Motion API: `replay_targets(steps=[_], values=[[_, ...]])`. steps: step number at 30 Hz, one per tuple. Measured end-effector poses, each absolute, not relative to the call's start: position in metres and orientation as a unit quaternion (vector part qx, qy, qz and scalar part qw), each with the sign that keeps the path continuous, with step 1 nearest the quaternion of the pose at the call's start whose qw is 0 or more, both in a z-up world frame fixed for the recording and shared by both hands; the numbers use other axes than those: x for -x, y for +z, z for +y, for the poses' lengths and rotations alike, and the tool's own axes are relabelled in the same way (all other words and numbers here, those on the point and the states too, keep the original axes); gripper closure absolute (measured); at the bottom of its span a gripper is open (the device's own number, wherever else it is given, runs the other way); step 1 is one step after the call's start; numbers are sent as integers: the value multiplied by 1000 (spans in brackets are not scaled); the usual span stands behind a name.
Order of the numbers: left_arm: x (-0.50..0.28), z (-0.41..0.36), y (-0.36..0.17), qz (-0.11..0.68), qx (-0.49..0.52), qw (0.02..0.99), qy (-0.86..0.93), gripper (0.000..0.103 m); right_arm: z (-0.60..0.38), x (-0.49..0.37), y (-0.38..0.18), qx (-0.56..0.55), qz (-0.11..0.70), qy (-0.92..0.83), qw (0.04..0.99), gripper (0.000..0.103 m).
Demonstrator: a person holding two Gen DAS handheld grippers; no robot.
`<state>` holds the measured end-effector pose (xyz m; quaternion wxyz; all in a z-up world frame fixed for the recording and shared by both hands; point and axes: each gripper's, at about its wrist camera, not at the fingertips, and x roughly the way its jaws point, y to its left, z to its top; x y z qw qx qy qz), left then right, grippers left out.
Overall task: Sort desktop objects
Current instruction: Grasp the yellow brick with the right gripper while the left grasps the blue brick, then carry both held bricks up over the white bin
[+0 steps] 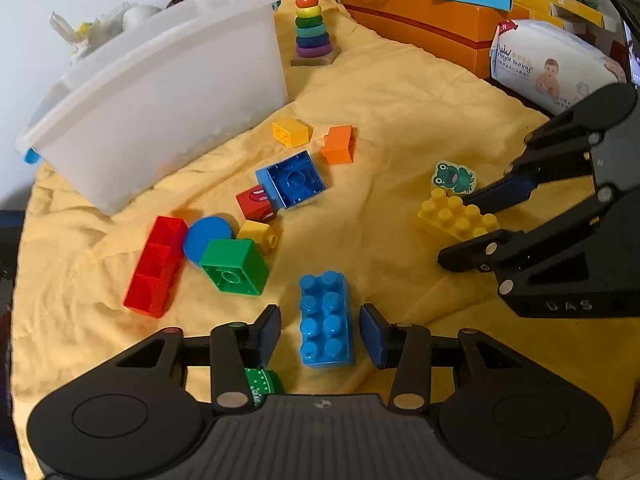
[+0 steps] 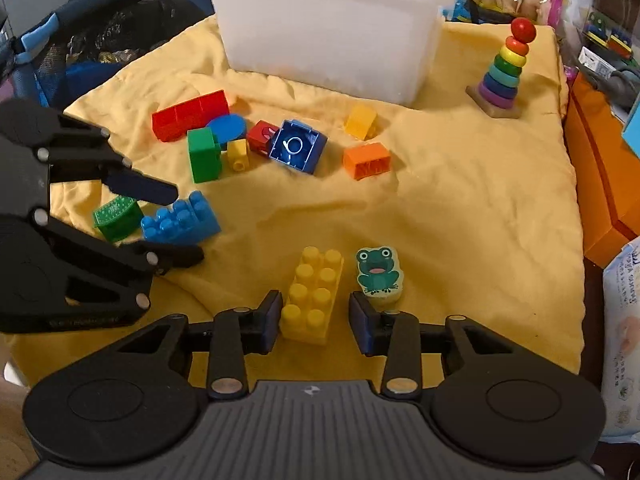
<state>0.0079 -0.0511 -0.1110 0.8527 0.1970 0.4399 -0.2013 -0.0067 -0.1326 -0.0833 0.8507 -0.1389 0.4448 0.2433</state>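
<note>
On the left of the yellow cloth, the left tongs (image 1: 320, 330) stand spread astride the blue brick (image 1: 326, 320), pads clear of its sides. To the right, the right tongs (image 2: 316, 318) straddle the yellow brick (image 2: 312, 296) the same way, the right pad still apart. Both look poised to grasp: next comes a squeeze, a lift, then the carry to the white bin (image 2: 328, 32) at the far side.
</note>
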Motion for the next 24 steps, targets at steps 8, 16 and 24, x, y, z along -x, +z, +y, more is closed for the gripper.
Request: replay_targets(steps=[8, 16, 24], values=[[-13, -39, -93, 446, -151, 851, -232, 75, -126, 4, -74, 148, 448, 258, 843, 76], [-62, -5, 3, 343, -127, 910, -194, 75, -117, -37, -15, 155, 380, 252, 877, 76], [-145, 23, 67, 268, -103, 947, -145, 75, -87, -114, 69, 143, 264, 239, 923, 76]])
